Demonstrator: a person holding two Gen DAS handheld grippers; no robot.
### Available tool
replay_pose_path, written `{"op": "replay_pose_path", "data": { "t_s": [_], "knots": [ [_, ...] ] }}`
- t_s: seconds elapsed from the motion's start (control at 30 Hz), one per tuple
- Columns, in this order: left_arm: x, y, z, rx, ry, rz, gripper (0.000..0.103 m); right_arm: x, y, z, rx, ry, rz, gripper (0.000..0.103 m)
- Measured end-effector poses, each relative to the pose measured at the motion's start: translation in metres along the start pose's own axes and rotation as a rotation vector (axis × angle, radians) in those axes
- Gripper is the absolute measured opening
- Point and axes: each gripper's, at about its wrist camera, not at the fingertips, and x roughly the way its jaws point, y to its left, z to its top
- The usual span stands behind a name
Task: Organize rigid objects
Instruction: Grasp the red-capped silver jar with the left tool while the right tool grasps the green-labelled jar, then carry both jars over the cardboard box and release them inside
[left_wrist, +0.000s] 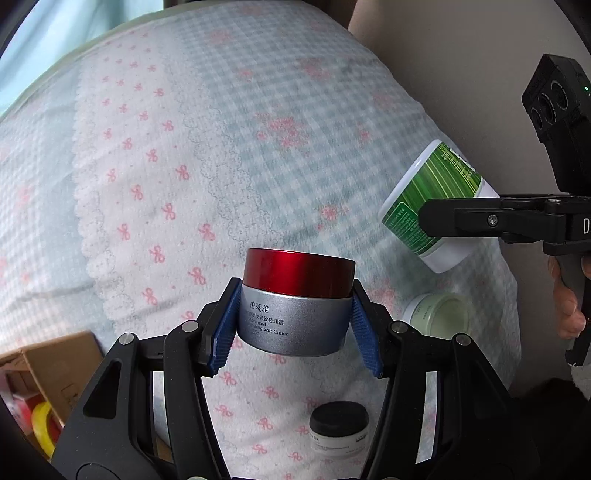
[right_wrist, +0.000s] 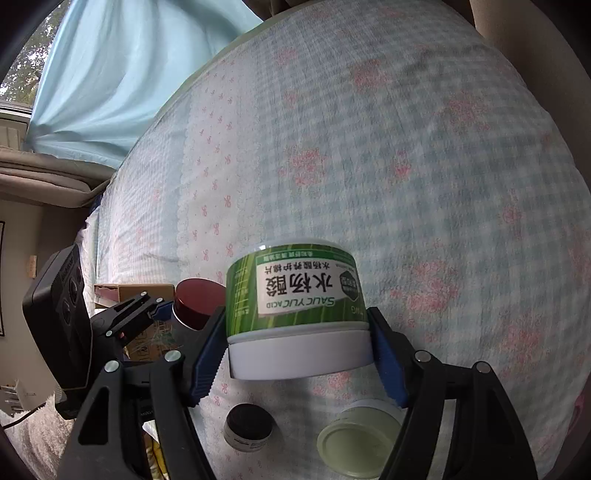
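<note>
A silver cream jar with a red lid (left_wrist: 295, 295) hangs above the bedspread, upright, with my left gripper (left_wrist: 296, 291) shut on its sides. A green-labelled jar with a white lid (right_wrist: 295, 314) hangs upside down, and my right gripper (right_wrist: 297, 314) is shut on it. In the left wrist view the green jar (left_wrist: 432, 195) shows tilted at the right, held by the right gripper's black fingers (left_wrist: 461, 218). The right wrist view has the red-lidded jar (right_wrist: 199, 302) at its left.
A small black-lidded jar (left_wrist: 339, 424) and a pale green-lidded jar (left_wrist: 439, 314) stand on the checked bedspread (left_wrist: 221, 147) below the grippers. An open cardboard box (left_wrist: 55, 369) sits off the bed's left edge. A light blue curtain (right_wrist: 110, 74) hangs beyond the bed.
</note>
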Motion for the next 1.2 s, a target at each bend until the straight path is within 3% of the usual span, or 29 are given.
{"op": "replay_pose_path", "data": {
  "t_s": [0.4, 0.6, 0.8, 1.07, 1.2],
  "knots": [
    [-0.162, -0.013, -0.044, -0.1, -0.178, 0.052, 0.052, -0.107, 0.091, -0.051, -0.066, -0.134, 0.01, 0.067],
    [-0.238, -0.003, -0.08, -0.182, -0.245, 0.105, 0.052, -0.136, 0.143, -0.078, -0.105, -0.157, 0.049, 0.067],
    [-0.287, 0.028, -0.121, -0.231, -0.281, 0.155, 0.052, -0.146, 0.196, -0.1, -0.155, -0.173, 0.067, 0.067],
    [-0.328, 0.092, -0.18, -0.265, -0.286, 0.135, 0.052, -0.136, 0.27, -0.131, -0.147, -0.21, 0.077, 0.067],
    [-0.341, 0.132, -0.207, -0.254, -0.266, 0.112, 0.052, -0.119, 0.307, -0.144, -0.083, -0.227, 0.096, 0.067]
  ]
}}
